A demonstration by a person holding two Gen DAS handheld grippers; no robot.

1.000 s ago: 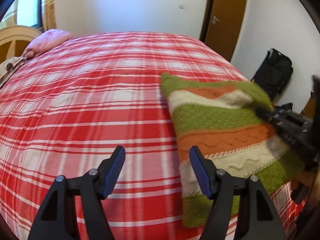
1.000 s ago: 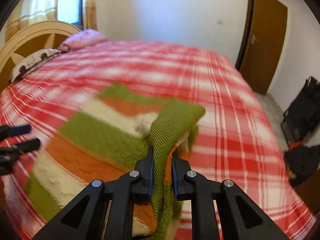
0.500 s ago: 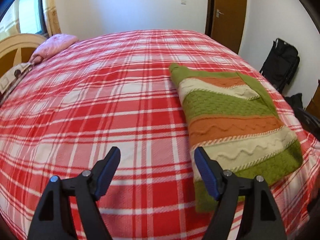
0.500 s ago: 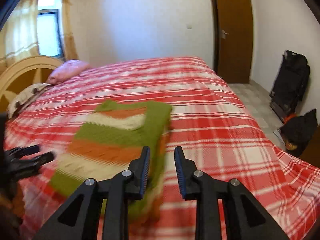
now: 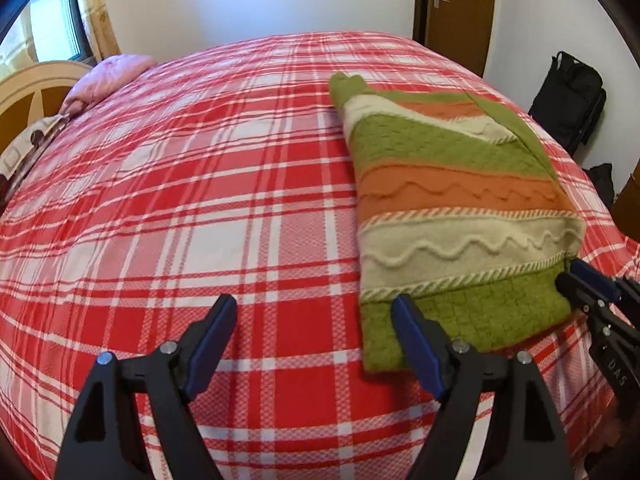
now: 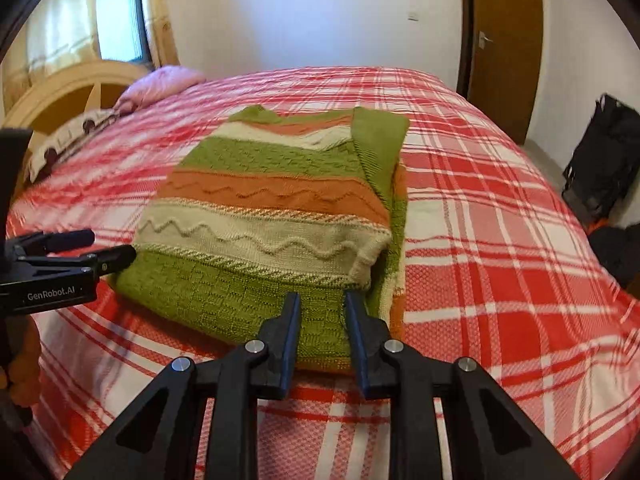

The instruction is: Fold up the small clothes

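Note:
A knitted sweater (image 5: 452, 208) with green, orange and cream stripes lies folded flat on the red plaid bed; it also shows in the right wrist view (image 6: 272, 216). My left gripper (image 5: 312, 320) is wide open and empty, hovering at the sweater's near left green hem corner. It shows from the side in the right wrist view (image 6: 112, 248). My right gripper (image 6: 320, 300) is partly open and empty, its fingertips over the near green hem. It shows at the sweater's right edge in the left wrist view (image 5: 580, 280).
The red plaid bed cover (image 5: 200, 200) spreads widely to the left. A pink pillow (image 6: 164, 84) and a wooden headboard (image 6: 60, 92) are at the far left. A brown door (image 6: 504, 40) and a black bag (image 6: 600, 160) stand to the right.
My right gripper let go of the sweater's folded side, drew back and now sits low at the near hem. My left gripper moved closer to the hem corner.

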